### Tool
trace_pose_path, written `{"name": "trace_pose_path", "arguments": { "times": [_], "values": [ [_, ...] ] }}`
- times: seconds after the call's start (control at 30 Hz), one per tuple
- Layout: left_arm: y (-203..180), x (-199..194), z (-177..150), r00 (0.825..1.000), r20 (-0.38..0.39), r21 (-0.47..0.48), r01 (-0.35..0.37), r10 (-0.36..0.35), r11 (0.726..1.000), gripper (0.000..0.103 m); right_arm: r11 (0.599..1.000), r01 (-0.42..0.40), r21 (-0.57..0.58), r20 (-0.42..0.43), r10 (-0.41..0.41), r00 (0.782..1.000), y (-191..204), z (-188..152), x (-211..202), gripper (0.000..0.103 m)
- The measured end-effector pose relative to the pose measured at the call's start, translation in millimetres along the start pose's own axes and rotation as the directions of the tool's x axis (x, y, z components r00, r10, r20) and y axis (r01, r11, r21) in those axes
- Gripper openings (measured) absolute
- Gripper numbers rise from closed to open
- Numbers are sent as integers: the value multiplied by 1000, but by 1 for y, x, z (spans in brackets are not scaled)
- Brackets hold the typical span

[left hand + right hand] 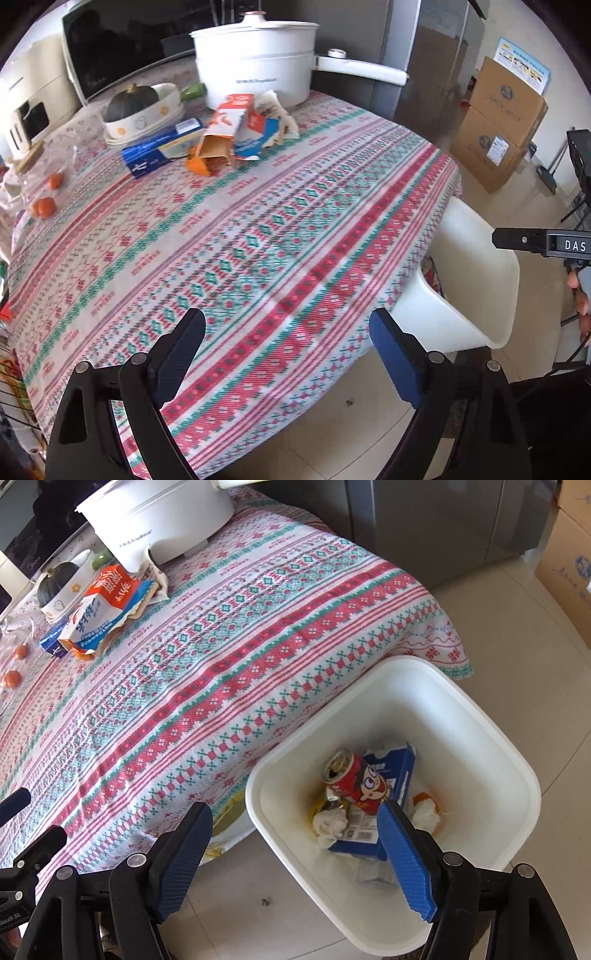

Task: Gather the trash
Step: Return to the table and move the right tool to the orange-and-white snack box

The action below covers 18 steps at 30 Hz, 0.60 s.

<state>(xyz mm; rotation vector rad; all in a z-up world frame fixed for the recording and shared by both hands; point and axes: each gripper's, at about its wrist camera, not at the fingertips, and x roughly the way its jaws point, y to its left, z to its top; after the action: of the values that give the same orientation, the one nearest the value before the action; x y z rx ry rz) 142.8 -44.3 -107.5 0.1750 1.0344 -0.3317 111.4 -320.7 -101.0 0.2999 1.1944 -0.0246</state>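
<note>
A white trash bin (pixel 491 746) stands on the floor beside the table; inside lie a red can (pixel 354 779), a blue carton (pixel 388 775) and crumpled tissues (pixel 328 825). My right gripper (pixel 293 808) hangs open over the bin's near rim, nothing between its fingers. My left gripper (pixel 286 317) is open and empty above the table's near edge. On the far side of the patterned tablecloth (pixel 258 229) lies a heap of torn cartons and wrappers (pixel 236 125) with orange peel (pixel 199 164). The bin (pixel 476 280) shows at the right of the left wrist view.
A white electric pot (pixel 255 59), a bowl holding a dark squash (pixel 136 107), a blue foil box (pixel 162 146) and small oranges (pixel 44 206) sit on the table. Cardboard boxes (pixel 498 122) stand on the floor at the right. A person's fingers (pixel 578 291) hold the other gripper.
</note>
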Motion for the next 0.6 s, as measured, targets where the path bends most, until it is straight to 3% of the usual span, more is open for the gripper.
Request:
{"name": "trace_pose_path", "arguments": {
  "times": [0.2,0.4,0.6],
  "values": [
    [60,-14,-3,999,20,-116,-37,40,993,101,1000,19,-12,32,-19,999,27,9,4,78],
    [119,-23,-10,993,37,-254,-97,110,962,103,1000,23,-14,102,-21,995,66,24,7,79],
    [159,-25,-10,981,5,-300,-184,195,936,103,1000,-18,-5,161,18,987,112,41,21,83]
  ]
}}
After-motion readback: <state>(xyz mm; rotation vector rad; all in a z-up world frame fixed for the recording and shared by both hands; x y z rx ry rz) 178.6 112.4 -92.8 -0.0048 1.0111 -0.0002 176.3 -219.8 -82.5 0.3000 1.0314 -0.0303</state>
